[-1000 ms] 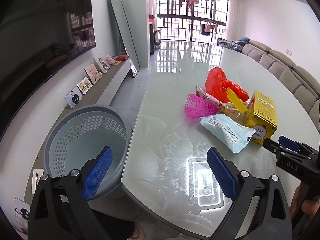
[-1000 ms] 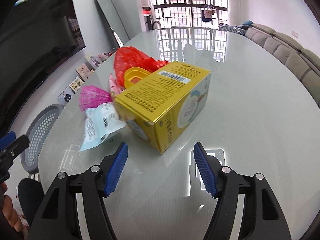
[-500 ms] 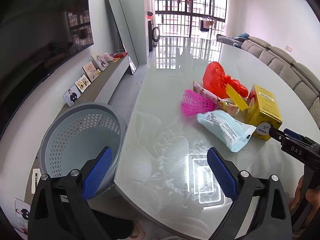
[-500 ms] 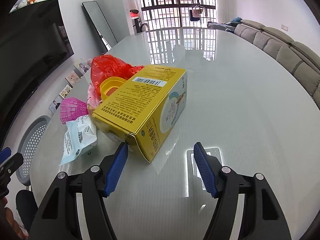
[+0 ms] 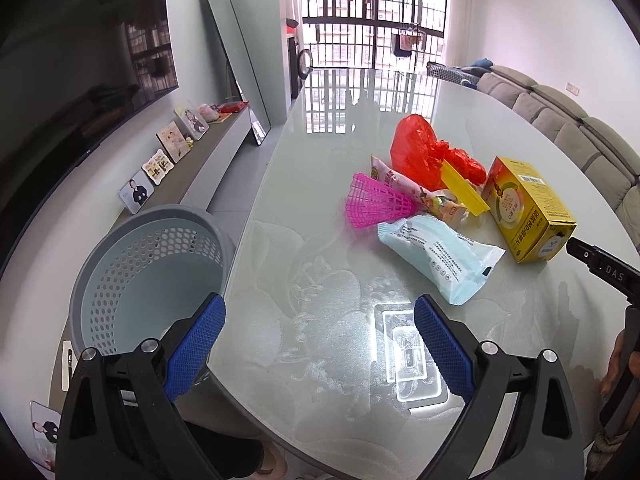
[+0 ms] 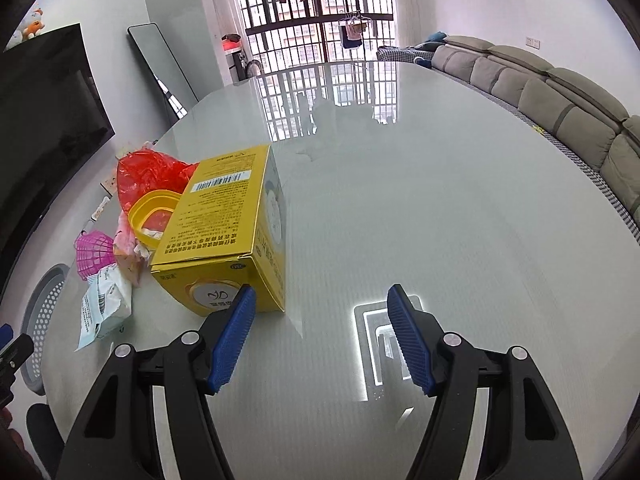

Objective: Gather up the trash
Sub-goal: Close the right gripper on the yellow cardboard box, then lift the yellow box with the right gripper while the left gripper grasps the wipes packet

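A pile of trash lies on the glass table (image 5: pixel 320 184): a yellow box (image 5: pixel 528 210), a pale blue wipes packet (image 5: pixel 438 254), a pink plastic net (image 5: pixel 374 206), a red plastic bag (image 5: pixel 420 152), a snack wrapper (image 5: pixel 404 188) and a yellow cup (image 6: pixel 154 212). My left gripper (image 5: pixel 318 312) is open and empty over the table's near edge, short of the packet. My right gripper (image 6: pixel 320 300) is open and empty, its left finger just in front of the yellow box (image 6: pixel 228 232). A grey perforated bin (image 5: pixel 148 276) stands beside the table on the left.
A TV and a low shelf with photo frames (image 5: pixel 160 168) line the left wall. A mirror (image 5: pixel 236 60) leans at the back. A grey sofa (image 6: pixel 560 92) runs along the right. The right gripper's tip (image 5: pixel 600 268) shows in the left wrist view.
The right gripper has swung to the right, so the yellow box now sits left of its jaws. The left gripper has drawn back a little and turned; both stay open.
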Demonstrator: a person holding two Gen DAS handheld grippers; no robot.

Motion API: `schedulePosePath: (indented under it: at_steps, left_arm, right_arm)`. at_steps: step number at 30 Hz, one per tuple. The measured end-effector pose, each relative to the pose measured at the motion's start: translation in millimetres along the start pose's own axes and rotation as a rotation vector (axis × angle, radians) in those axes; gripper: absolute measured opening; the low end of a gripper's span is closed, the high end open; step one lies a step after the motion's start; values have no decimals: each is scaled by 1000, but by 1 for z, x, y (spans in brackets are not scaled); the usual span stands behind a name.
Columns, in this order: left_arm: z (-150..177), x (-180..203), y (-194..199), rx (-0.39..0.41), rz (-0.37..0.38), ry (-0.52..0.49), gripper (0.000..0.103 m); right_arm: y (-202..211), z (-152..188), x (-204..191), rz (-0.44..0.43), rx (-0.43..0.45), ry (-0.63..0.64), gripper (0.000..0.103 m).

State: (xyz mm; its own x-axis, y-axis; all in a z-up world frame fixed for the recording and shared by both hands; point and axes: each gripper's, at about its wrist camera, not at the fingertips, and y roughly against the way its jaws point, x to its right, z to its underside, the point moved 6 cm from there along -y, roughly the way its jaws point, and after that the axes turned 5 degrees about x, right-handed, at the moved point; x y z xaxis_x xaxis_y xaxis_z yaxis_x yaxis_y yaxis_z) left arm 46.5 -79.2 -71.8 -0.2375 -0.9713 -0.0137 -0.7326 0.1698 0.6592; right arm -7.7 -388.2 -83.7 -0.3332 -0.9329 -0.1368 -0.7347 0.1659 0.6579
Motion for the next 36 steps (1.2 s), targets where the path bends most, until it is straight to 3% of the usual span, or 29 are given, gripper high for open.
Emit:
schedulePosePath:
  at_steps: [9, 18, 27, 36]
  left_arm:
    - [-4, 13, -2, 2, 30, -11, 94]
    - [-7, 13, -4, 5, 45, -4, 94]
    - [-6, 11, -6, 0, 47, 3, 94]
    - [-5, 16, -8, -2, 57, -3, 94]
  right_arm:
    - [13, -13, -41, -126, 41, 57, 75]
    - [-19, -23, -62, -77, -17, 54, 78]
    - [-44, -23, -64, -20, -47, 40, 78]
    - [-54, -24, -53, -21, -55, 6, 78]
